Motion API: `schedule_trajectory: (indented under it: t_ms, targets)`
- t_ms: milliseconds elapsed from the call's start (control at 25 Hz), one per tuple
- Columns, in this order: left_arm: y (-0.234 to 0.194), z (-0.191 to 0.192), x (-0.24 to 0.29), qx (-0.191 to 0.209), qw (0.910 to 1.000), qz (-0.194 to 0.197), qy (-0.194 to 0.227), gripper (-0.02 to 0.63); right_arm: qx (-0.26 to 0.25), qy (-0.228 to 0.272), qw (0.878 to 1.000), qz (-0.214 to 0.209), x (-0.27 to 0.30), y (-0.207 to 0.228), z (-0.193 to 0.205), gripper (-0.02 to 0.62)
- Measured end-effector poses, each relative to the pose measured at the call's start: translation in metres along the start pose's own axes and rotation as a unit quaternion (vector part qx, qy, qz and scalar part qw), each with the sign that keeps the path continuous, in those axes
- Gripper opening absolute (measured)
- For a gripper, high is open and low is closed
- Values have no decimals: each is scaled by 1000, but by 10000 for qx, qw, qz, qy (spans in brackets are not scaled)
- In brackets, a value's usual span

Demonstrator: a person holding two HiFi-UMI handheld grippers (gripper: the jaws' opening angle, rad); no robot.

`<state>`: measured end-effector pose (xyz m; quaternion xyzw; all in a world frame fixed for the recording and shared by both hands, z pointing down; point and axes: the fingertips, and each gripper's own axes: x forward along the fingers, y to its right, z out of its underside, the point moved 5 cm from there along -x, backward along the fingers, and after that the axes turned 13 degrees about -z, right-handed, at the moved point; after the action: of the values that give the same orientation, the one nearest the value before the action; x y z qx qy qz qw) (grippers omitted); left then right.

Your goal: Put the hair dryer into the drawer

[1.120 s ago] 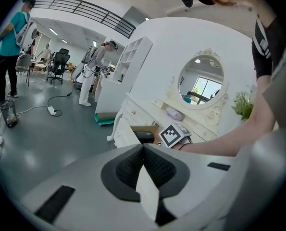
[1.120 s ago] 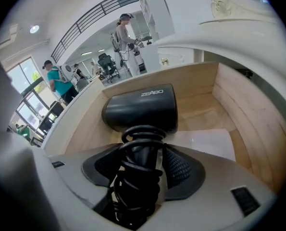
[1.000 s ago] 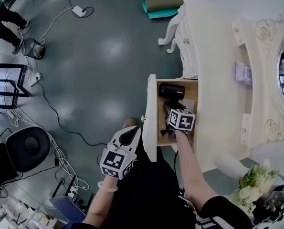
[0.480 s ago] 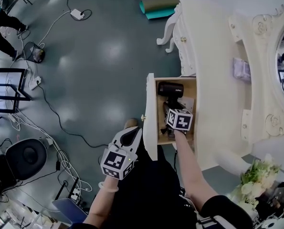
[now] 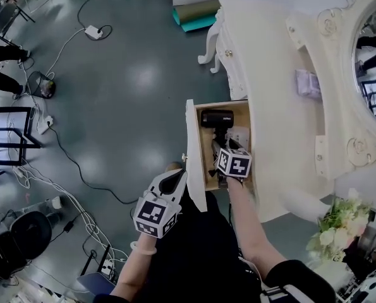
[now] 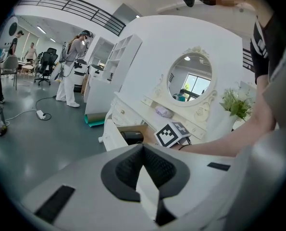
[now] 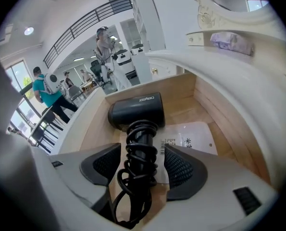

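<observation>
Left gripper (image 6: 143, 148): smooth pale-grey shell, ribbed black pads pressed tip to tip, nothing between them. It is held outside the white front panel of the drawer (image 5: 195, 144).

Right gripper (image 7: 142, 154): same build, jaws wide apart, pads touching nothing.

Hair dryer (image 7: 135, 110): matte black, stubby cylindrical barrel, handle wrapped in coiled black cord. It lies flat on the drawer's bare wood floor. The handle runs between the right pads with a gap on each side, and the barrel lies beyond the tips.

A white printed card (image 7: 193, 141) lies partly under the handle. The drawer belongs to a cream, carved dressing table (image 5: 270, 68).
</observation>
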<state>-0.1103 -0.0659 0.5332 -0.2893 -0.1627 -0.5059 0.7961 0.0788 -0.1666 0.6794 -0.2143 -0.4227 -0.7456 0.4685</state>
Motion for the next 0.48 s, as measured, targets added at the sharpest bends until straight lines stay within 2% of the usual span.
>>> schedule_trajectory:
  t_ms: [480]
  targets:
    - [11, -28, 12, 483, 9979, 408, 108, 20, 425, 891, 9944, -368, -42, -32, -16, 288]
